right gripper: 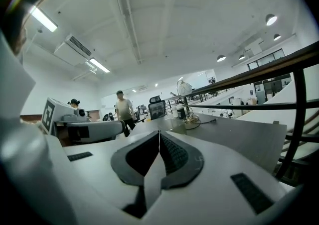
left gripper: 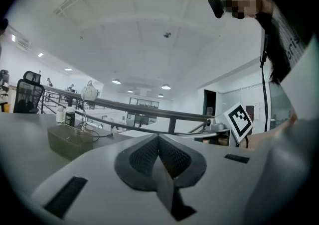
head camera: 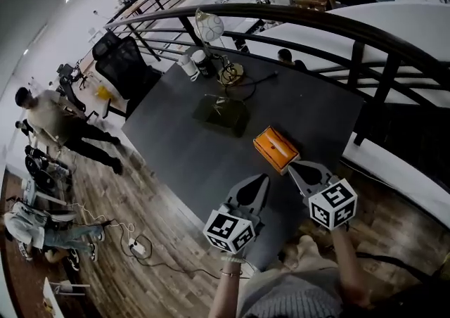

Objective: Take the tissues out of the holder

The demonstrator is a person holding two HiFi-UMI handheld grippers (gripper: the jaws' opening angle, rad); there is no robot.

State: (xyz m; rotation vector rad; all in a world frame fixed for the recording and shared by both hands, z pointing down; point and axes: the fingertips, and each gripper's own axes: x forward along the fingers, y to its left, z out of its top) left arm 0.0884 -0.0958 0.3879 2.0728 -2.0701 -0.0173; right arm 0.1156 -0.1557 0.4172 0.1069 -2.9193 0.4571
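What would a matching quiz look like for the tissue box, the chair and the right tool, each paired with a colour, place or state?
Things:
1. box
2. chair
3. right tool

Descriptions:
a. shut
b. orange
c. on the floor

Pairs: 1-b, 2-c, 3-a

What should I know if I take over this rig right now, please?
Left gripper: jaws shut, empty, over the near part of the dark table, apart from the orange tissue holder.
Right gripper: jaws shut, empty, tips close to the holder's near end; contact unclear.
The holder sits on the table just ahead of both grippers.
Done: nothing; no tissues are visibly out.
Left: open a gripper and pull the tissues from the holder's top.
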